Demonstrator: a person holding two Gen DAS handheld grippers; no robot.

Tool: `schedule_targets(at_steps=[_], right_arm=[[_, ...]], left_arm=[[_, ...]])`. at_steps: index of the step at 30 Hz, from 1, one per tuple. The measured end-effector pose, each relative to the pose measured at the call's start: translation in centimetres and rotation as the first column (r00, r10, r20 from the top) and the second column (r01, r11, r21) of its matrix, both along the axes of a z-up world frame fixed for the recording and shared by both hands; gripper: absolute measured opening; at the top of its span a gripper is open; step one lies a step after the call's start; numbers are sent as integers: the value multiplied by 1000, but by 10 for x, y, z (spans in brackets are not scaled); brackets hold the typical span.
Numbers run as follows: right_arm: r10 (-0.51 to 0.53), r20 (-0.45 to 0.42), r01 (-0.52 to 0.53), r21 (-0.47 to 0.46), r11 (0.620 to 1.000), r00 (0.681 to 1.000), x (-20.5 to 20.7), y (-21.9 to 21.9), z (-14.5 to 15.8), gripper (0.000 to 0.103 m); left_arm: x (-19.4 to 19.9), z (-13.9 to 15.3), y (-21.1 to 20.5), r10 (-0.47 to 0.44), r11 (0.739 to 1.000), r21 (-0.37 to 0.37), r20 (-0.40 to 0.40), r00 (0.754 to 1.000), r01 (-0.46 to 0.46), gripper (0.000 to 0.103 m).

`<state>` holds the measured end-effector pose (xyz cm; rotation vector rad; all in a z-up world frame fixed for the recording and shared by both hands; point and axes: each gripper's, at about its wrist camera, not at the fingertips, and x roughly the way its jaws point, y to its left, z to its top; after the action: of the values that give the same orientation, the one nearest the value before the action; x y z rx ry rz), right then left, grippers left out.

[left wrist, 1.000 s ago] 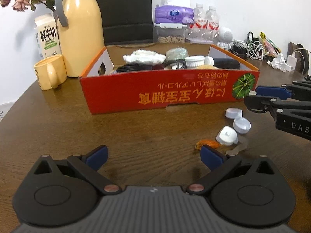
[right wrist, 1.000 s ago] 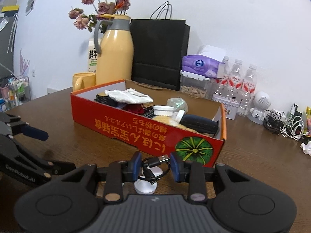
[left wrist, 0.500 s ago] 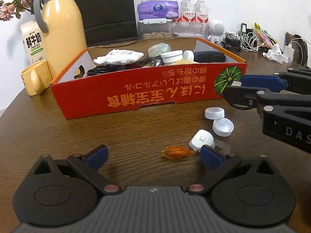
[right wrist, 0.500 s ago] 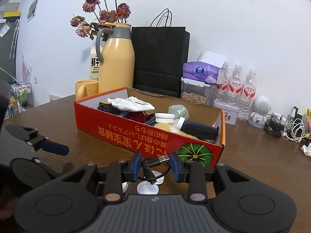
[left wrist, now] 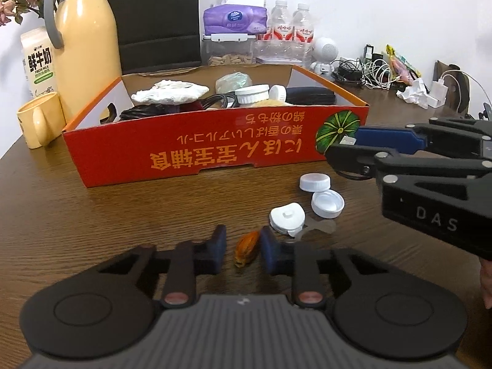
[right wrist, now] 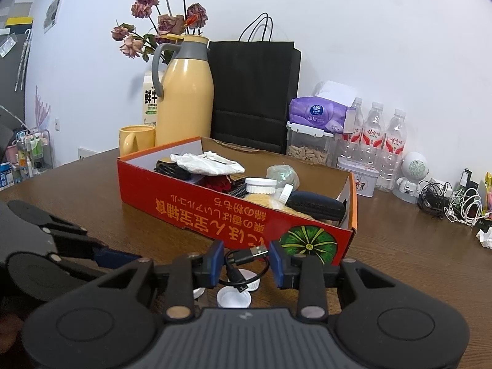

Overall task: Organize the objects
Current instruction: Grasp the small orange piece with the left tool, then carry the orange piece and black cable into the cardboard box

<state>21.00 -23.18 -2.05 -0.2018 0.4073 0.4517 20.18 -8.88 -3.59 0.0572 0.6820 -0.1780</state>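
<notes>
A small dried orange petal [left wrist: 245,247] lies on the brown table [left wrist: 123,215]. My left gripper [left wrist: 243,247] is down around it, jaws closing. The right pad is at the petal's edge, and a sliver of table shows by the left pad. My right gripper [right wrist: 246,261] hangs shut on a coiled black USB cable [right wrist: 243,256] just before the red cardboard box [right wrist: 215,215]. In the left wrist view that box [left wrist: 215,153] holds several items, and my right gripper [left wrist: 344,147] reaches in from the right. Two white caps [left wrist: 315,182] [left wrist: 327,204] and a white flip lid [left wrist: 287,216] lie near the petal.
A yellow thermos jug [left wrist: 86,46], a yellow mug [left wrist: 37,120] and a milk carton [left wrist: 37,61] stand left of the box. Behind it are a black paper bag [left wrist: 153,15], a tissue pack [left wrist: 235,20] and water bottles [left wrist: 292,30]. Tangled cables [left wrist: 369,70] lie at back right.
My left gripper slid over to the orange petal and its wide jaws swung in close around it. The right gripper stayed put with the cable.
</notes>
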Motion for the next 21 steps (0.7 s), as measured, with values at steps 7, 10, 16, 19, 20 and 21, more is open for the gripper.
schedule_targets(at_steps=[7, 10, 16, 19, 20, 21], right_arm=[[-1, -3, 1, -7, 1000, 1000, 1, 2, -2, 31], [-1, -3, 1, -7, 1000, 1000, 1, 2, -1, 31], [0, -7, -1, -13, 1000, 1000, 1, 3, -3, 31], [1, -6, -1, -5, 1000, 1000, 1, 2, -3, 31], [0, -6, 0, -3, 1000, 1000, 2, 2, -2, 31], [-1, -5, 1, -1, 1000, 1000, 2, 1, -1, 31]], left_arm=[[-8, 4, -1, -32, 999, -5, 32, 999, 32, 14], [-8, 5, 0, -31, 999, -6, 35, 999, 31, 14], [-10, 11, 4, -22, 1000, -14, 60, 998, 23, 14], [-7, 16, 9, -6, 1000, -23, 71, 997, 8, 14], [-6, 19, 11, -3, 1000, -30, 73, 997, 6, 14], [-5, 23, 14, -1, 999, -36, 81, 997, 4, 14]])
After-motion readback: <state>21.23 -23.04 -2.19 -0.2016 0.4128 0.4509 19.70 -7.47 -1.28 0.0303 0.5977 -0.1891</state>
